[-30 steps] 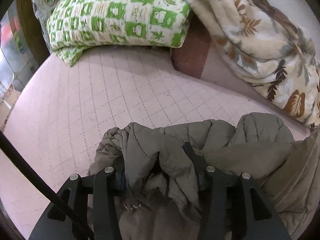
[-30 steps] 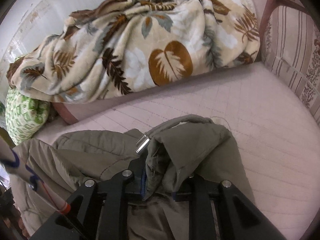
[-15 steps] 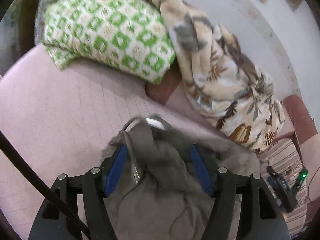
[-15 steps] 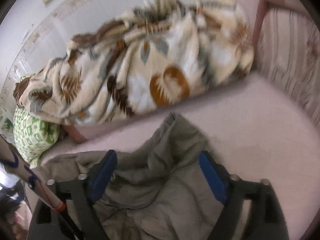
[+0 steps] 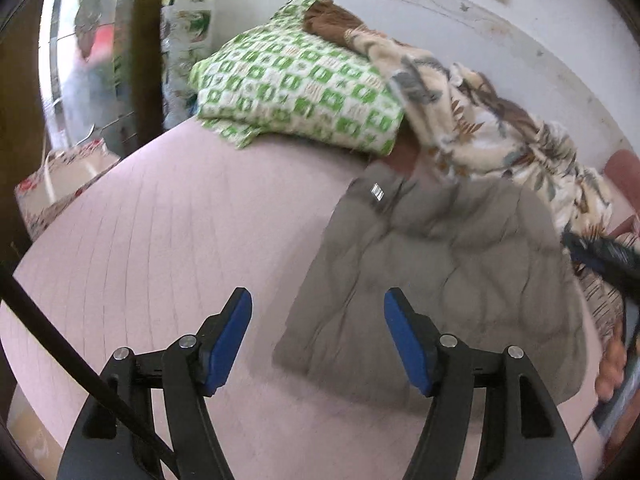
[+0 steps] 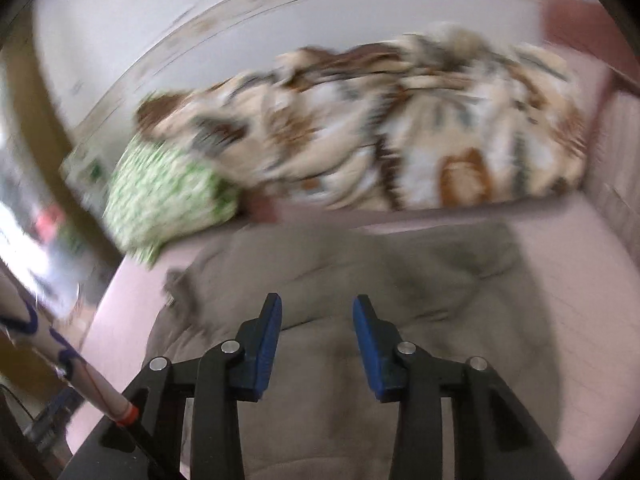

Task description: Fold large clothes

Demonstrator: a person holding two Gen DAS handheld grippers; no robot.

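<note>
A grey-olive quilted jacket lies folded on the pink quilted bed; it also shows in the right wrist view, blurred. My left gripper is open and empty, raised above the jacket's near left edge. My right gripper is open and empty, raised over the jacket's near part. The other gripper shows at the right edge of the left wrist view, its jaws blurred.
A green-and-white patterned pillow and a leaf-print blanket lie along the back wall, also in the right wrist view. A striped cushion is at the right. A wooden post stands at the left.
Both grippers let go of the jacket, opened and drew back upward. The jacket dropped onto the bed and lies flatter.
</note>
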